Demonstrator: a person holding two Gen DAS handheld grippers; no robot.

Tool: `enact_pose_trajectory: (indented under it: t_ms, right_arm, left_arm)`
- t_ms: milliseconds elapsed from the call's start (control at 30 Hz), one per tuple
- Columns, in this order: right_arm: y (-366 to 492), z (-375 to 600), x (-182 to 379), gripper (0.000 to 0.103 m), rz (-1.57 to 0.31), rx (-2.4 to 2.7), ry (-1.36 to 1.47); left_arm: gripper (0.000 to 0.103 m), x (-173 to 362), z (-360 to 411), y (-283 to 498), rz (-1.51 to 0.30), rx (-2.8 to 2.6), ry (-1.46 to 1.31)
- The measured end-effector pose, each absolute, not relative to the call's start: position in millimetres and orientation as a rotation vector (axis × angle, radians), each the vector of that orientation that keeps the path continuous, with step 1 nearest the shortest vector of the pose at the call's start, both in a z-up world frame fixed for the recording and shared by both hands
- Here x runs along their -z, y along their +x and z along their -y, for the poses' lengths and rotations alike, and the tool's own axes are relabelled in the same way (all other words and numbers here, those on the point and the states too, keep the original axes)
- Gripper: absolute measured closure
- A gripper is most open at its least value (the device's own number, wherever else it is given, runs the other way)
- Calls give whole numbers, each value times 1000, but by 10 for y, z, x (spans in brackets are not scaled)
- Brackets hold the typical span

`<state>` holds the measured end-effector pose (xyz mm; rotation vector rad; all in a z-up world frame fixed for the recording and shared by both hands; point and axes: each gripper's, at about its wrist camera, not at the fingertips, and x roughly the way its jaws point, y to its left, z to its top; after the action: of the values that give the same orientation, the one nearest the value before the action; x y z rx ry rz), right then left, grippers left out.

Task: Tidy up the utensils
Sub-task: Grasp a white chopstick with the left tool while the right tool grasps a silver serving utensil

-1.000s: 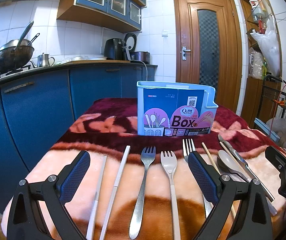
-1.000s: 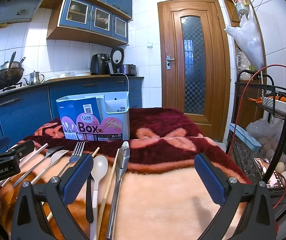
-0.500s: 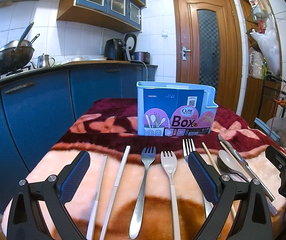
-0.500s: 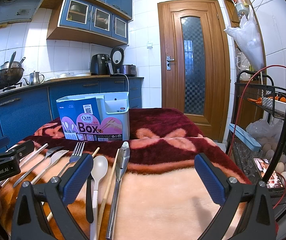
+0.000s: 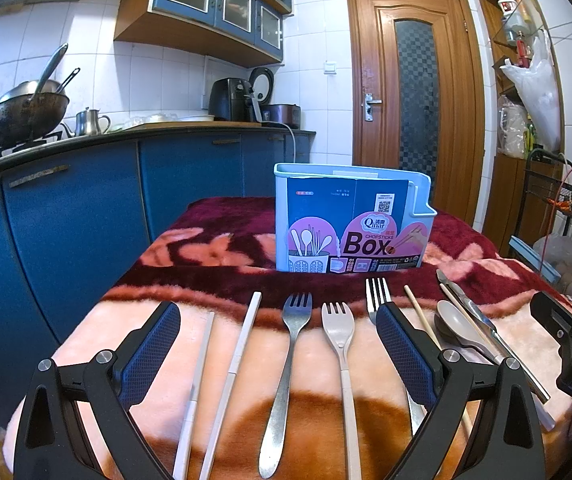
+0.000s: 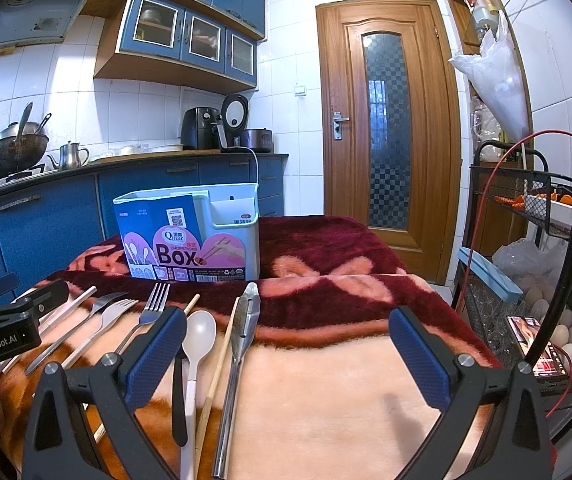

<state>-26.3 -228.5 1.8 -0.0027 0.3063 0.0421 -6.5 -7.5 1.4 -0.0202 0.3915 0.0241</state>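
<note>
A light blue chopsticks box (image 5: pixel 350 220) stands upright on the blanket-covered table; it also shows in the right wrist view (image 6: pixel 189 236). Utensils lie in a row before it: two pale chopsticks (image 5: pixel 237 356), a steel fork (image 5: pixel 290 356), a beige fork (image 5: pixel 340 340), another steel fork (image 5: pixel 378 292), a wooden chopstick (image 5: pixel 420 316), a beige spoon (image 6: pixel 197 340) and a steel knife (image 6: pixel 243 328). My left gripper (image 5: pixel 277 356) is open and empty above the forks. My right gripper (image 6: pixel 288 356) is open and empty, right of the knife.
The table carries a pink and dark red fleece blanket (image 6: pixel 326 380). Blue kitchen cabinets (image 5: pixel 85 208) stand to the left, a wooden door (image 5: pixel 414 96) behind. A black wire rack with eggs (image 6: pixel 558 332) stands at the table's right edge.
</note>
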Motion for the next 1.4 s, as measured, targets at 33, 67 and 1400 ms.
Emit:
enact_pose_trajectory:
  t_ms: [33, 67, 1400]
  right_arm:
    - [-286, 2317, -44, 0, -306, -42, -3]
    - [-291, 2321, -52, 0, -307, -44, -3]
    - [486, 2327, -135, 43, -982, -258, -94]
  left_arm:
    - [5, -13, 74, -65, -391, -24, -20]
    - [5, -14, 75, -67, -391, -25, -21]
    - [5, -122, -558, 486, -845, -28, 82]
